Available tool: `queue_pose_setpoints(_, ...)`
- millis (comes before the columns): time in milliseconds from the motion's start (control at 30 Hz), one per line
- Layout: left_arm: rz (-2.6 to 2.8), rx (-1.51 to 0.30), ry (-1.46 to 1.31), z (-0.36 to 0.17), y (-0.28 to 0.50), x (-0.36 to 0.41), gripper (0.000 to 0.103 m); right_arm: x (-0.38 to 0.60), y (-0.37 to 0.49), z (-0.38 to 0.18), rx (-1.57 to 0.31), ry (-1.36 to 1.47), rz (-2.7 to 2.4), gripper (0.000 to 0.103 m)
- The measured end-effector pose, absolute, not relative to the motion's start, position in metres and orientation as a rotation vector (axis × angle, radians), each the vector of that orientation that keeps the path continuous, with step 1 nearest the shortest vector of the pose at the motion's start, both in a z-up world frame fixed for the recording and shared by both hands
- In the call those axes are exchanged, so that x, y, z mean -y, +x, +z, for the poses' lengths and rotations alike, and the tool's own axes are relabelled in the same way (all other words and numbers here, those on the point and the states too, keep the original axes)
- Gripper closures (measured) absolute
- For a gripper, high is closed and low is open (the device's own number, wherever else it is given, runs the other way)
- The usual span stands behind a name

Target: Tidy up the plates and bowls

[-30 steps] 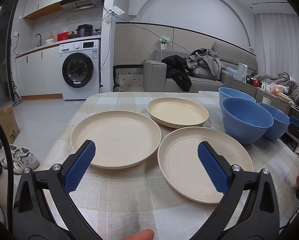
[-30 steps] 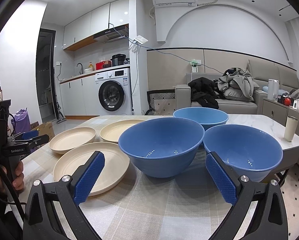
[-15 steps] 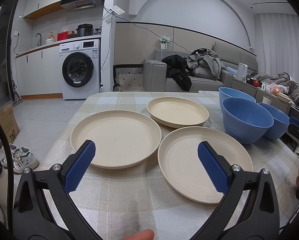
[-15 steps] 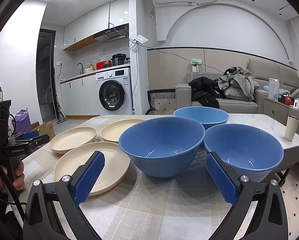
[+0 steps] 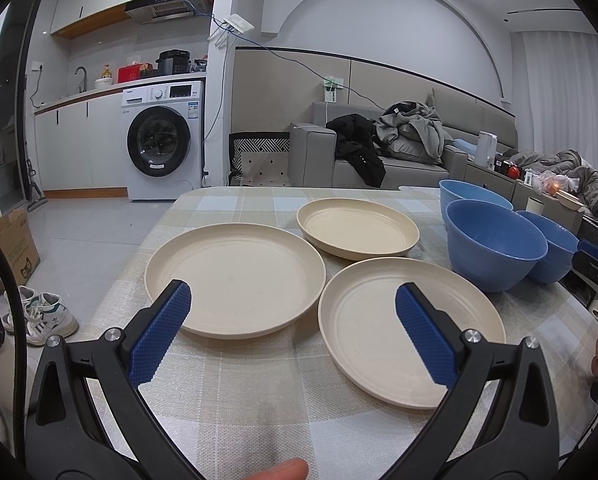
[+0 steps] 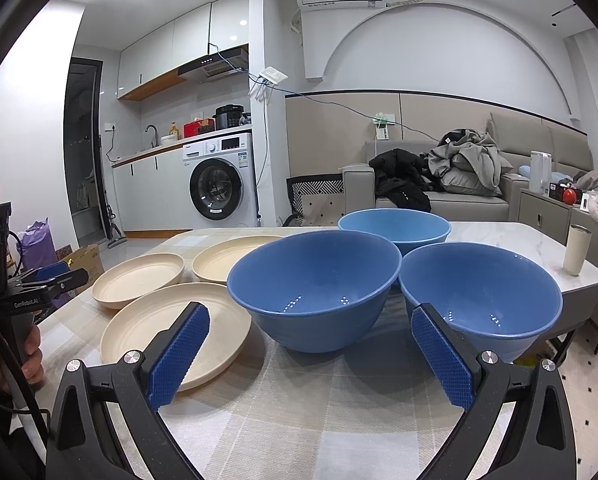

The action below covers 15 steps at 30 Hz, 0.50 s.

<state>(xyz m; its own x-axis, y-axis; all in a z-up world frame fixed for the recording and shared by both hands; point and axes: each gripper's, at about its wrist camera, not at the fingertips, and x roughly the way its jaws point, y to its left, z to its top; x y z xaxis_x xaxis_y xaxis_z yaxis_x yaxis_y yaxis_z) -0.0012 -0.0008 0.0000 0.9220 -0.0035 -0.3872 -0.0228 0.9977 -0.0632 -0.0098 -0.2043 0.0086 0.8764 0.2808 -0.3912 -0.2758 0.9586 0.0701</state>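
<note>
Three cream plates lie on the checked tablecloth: a left plate (image 5: 235, 280), a far plate (image 5: 357, 233) and a near right plate (image 5: 409, 330). Three blue bowls stand to their right: a near bowl (image 5: 495, 242), a far bowl (image 5: 473, 197) and a right bowl (image 5: 555, 246). My left gripper (image 5: 293, 334) is open and empty, just short of the two near plates. My right gripper (image 6: 309, 354) is open and empty, in front of the near bowl (image 6: 313, 284) and the right bowl (image 6: 479, 300).
The checked tablecloth (image 5: 259, 400) covers the table's left part; bare marble top (image 6: 519, 240) shows at the right with a white tumbler (image 6: 576, 250) near its edge. A sofa (image 5: 399, 160) with clothes stands behind. A washing machine (image 5: 163, 140) stands at the back left.
</note>
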Motion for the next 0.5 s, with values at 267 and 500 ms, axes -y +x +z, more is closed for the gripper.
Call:
queue_pose_setpoints(267,0.024,-0.404,-0.076,-0.005,0.0043,-0.0023,0.001,0.2014,-0.0063,0.0088,-0.433,-0.007,0.289,0.0)
queue_pose_setpoints(500,0.017,-0.423,-0.072,-0.0054,0.0075,-0.0001,0.001,0.1993,-0.0054,0.0134,-0.437,-0.002,0.298,0.0)
